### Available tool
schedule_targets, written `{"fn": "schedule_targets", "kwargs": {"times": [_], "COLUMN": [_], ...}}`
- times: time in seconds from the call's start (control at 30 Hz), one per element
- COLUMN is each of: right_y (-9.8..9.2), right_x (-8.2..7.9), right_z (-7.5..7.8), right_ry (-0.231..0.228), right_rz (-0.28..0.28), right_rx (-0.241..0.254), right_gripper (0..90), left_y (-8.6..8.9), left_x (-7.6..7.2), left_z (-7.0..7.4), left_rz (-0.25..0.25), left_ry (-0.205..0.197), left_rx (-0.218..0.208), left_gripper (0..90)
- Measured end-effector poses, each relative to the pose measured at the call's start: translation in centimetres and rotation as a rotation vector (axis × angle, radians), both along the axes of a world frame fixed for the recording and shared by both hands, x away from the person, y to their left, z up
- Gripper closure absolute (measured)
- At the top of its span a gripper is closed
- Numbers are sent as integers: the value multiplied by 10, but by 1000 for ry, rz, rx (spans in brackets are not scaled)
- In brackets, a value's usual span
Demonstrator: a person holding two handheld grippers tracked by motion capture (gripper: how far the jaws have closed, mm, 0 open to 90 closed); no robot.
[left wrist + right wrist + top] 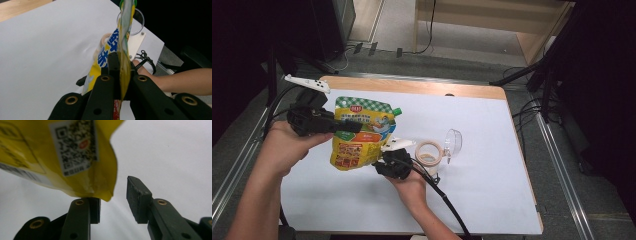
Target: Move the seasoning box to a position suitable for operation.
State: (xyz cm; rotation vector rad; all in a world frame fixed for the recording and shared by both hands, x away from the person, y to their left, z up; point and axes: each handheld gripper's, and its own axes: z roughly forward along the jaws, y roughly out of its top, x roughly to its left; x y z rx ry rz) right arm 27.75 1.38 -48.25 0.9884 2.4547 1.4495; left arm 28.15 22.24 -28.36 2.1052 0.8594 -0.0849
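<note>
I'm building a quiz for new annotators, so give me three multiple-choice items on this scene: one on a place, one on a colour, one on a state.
1. Where does the tape roll lie?
A. on the white sheet, beside the clear cup
B. on the floor
C. inside the pouch

2. What colour is the pouch's cap?
A. red
B. green
C. black

3. How do the left tongs stand?
A. wide open, away from the pouch
B. shut on the tape roll
C. shut on the pouch

Answers:
1. A, as the roll rests on the white sheet next to the clear cup.
2. B, as the cap at the top corner of the pouch is green.
3. C, as the pouch's edge is pinched between the black jaws in the left gripper view.
</note>
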Motion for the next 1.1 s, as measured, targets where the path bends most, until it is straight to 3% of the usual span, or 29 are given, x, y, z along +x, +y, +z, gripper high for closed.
{"fn": "schedule_targets", "kwargs": {"times": [0.13, 0.23, 0.5, 0.77, 0.87, 0.9, 1.1], "right_y": [0, 2, 1, -1, -1, -1, -5], "right_x": [-1, -6, -18, -29, -31, -33, -36], "right_z": [1, 3, 9, 14, 16, 16, 18], "right_ry": [-17, -37, -121, -172, -173, -154, -149], "right_rz": [-3, 25, 81, 131, 143, 146, 175], "right_rx": [8, 26, -69, -113, -94, -90, -101], "right_gripper": [672, 671, 671, 625, 588, 589, 602], "left_y": [2, 1, -8, -23, -28, -29, -37], "left_x": [2, 3, 8, 13, 13, 14, 13], "left_z": [-2, -4, -7, -9, -10, -10, -11], "left_rz": [0, 11, 40, 35, 32, 21, -14], "left_ry": [17, 22, 15, 12, 1, -1, -22], "left_rx": [-24, -19, 6, 15, 30, 29, 37], "left_gripper": [900, 900, 900, 886, 873, 873, 854]}}
